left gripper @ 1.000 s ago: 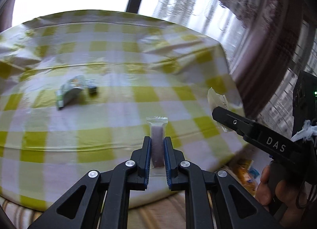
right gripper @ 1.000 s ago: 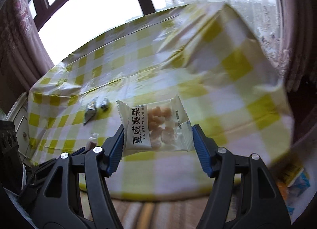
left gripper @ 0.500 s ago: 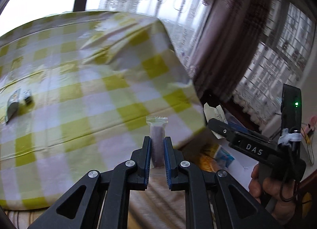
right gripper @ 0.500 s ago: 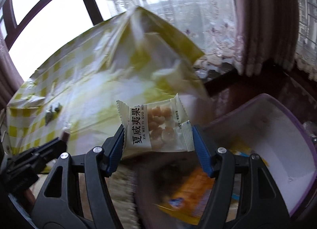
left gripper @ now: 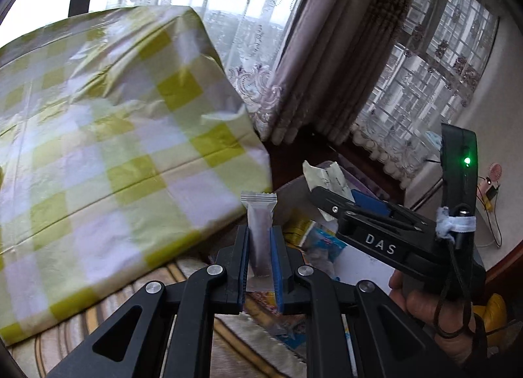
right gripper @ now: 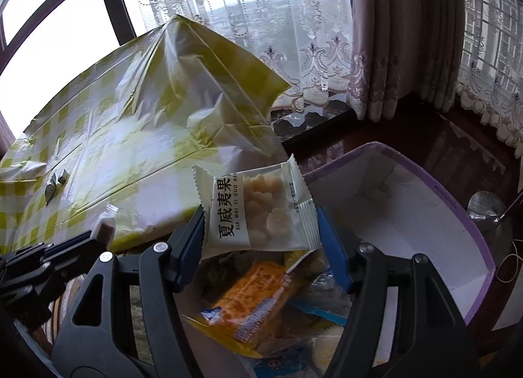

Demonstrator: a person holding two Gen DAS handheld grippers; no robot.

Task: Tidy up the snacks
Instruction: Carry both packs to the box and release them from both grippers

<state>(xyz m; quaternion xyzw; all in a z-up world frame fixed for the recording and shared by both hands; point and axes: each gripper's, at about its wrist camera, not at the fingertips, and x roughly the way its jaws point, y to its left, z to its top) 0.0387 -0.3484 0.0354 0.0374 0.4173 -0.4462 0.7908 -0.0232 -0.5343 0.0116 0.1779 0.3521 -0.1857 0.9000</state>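
Snacks in both tongs. Left tongs (left gripper: 259, 249) clamp a slim clear-wrapped bar (left gripper: 260, 231) with a dark filling, upright, crimped top end above the blue pads; jaws nearly together on it. Right tongs (right gripper: 261, 231) grip a white nut packet (right gripper: 258, 211) by its two side edges, jaws fairly wide, printed text and a clear window of pale round pieces facing the camera. Packet hangs above a white bin with a purple rim (right gripper: 470, 214). Bin holds other snacks: an orange packet (right gripper: 255, 299) and blue-wrapped items, partly blurred. In the left view the right tongs sit to the right of the bar, held in a hand (left gripper: 434, 316), a green light on the unit. Surface with yellow-and-white checked cloth (left gripper: 98, 149) lies to the left, beside the bin. Two small wrapped snacks (right gripper: 55, 183) lie on the cloth, well apart from both tongs. Lace curtains (right gripper: 294, 34) and window behind. Patterned rug (left gripper: 202, 338) under the left tongs.
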